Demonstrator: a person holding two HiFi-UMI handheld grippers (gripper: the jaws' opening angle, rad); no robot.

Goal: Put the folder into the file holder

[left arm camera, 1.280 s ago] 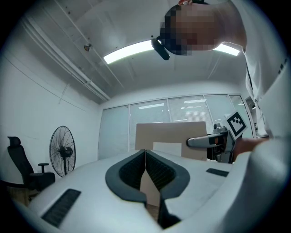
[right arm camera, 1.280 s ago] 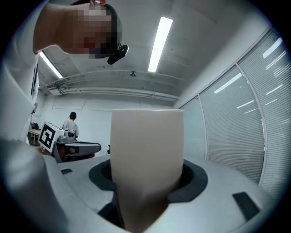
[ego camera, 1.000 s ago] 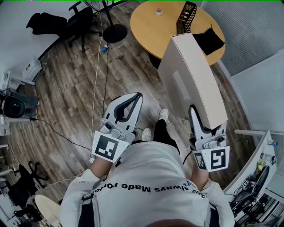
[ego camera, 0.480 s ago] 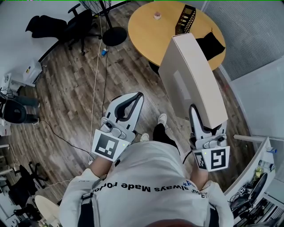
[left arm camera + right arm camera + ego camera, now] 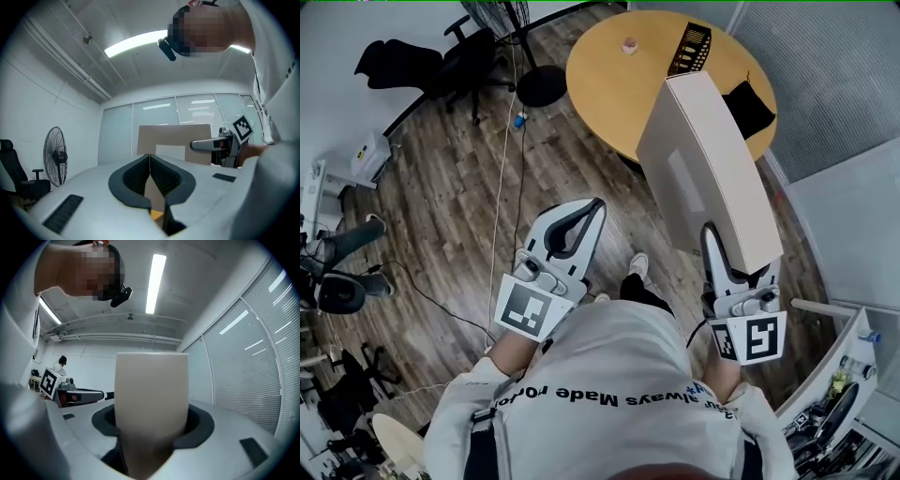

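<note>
Right gripper (image 5: 719,242): clamped on the near end of the folder (image 5: 712,169), jaws spread wide round its thick body. The right gripper view shows the beige slab filling the gap, a pad against each side.
Left gripper (image 5: 592,208): closed tight, tips meeting, nothing between them. It hangs over the floor, well left of the folder.
Folder: up in the air, carried by the right gripper alone. It is clear of the floor, and its far end overlaps the table (image 5: 609,84) edge in the head view.
Long axis: runs straight out from the right gripper, away from the person and toward the table.
Holder (image 5: 692,47): black mesh, standing on the far part of the table. It is beyond the folder's far end and a touch left of its line.
Which way: dead ahead of the right gripper, nearly along the folder's own axis, with a gap to close.
Nearer hand: the right, and it already has the load. The left is further off and free.
Next move, my read: push forward over the table, then line the far end up with the holder's opening. Swing could matter, since the grip sits at one end of a long folder.
</note>
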